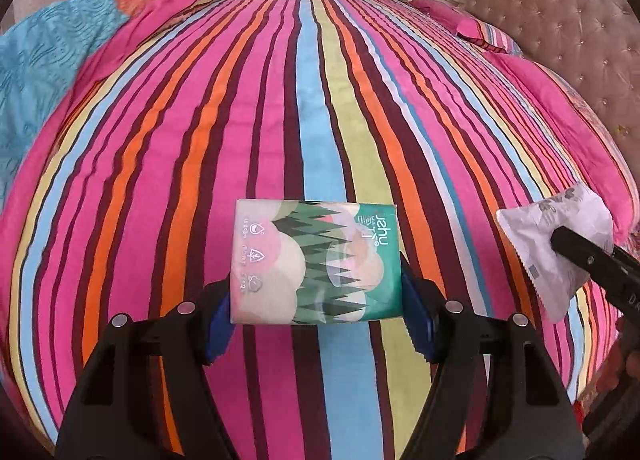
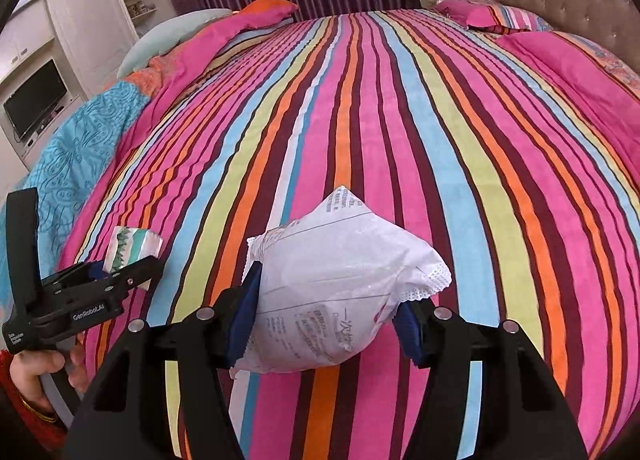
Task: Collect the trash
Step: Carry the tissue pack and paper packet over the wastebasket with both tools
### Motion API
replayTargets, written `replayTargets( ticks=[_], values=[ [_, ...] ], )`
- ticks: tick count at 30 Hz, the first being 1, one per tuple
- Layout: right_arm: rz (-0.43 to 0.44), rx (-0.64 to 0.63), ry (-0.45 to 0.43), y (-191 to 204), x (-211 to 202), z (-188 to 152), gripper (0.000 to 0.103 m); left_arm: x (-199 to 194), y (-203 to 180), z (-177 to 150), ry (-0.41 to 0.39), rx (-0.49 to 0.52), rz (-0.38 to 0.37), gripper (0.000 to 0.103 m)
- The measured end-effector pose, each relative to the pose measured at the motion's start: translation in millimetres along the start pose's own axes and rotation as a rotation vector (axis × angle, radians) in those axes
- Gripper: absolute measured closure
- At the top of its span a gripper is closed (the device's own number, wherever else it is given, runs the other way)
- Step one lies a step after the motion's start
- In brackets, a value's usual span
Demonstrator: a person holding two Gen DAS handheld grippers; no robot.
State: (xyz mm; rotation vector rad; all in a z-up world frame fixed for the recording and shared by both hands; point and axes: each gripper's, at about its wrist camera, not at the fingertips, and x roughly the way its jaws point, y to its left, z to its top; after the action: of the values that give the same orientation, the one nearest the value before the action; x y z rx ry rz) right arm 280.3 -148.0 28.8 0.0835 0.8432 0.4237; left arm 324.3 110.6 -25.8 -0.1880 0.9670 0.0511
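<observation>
Above a striped bedspread [image 1: 320,108], the left gripper [image 1: 316,314] clamps a green tissue pack [image 1: 316,262] by its short ends, long axis lying crosswise between the blue pads. To its right, the right gripper [image 2: 324,314] pinches a crumpled white wrapper [image 2: 336,292], jaws narrowed onto its sides. Both pieces appear clear of the bed, side by side; no bin is visible in either view.
</observation>
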Motion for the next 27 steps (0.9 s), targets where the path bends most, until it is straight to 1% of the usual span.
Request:
replayTargets(
  ticks=[6, 16, 21, 25, 27],
  values=[
    [-0.002, -0.013, 0.002, 3, -25, -26, 0.046, -28, -2, -41, 0.001, 0.01, -0.02, 0.035],
    [-0.009, -0.027, 0.002, 7, -61, -66, 0.046, -69, -6, -88, -0.013, 0.024, -0.04, 0.035],
    [0.006, -0.025, -0.001, 12, -84, -88, 0.046, -92, -7, -115, -0.023, 0.045, -0.045, 0.035],
    [0.013, -0.024, -0.009, 14, -102, -106, 0.046, -108, -5, -141, -0.008, 0.038, -0.062, 0.035],
    [0.016, -0.03, -0.01, 17, -109, -113, 0.046, -118, -6, -154, -0.006, 0.055, -0.059, 0.035]
  ],
)
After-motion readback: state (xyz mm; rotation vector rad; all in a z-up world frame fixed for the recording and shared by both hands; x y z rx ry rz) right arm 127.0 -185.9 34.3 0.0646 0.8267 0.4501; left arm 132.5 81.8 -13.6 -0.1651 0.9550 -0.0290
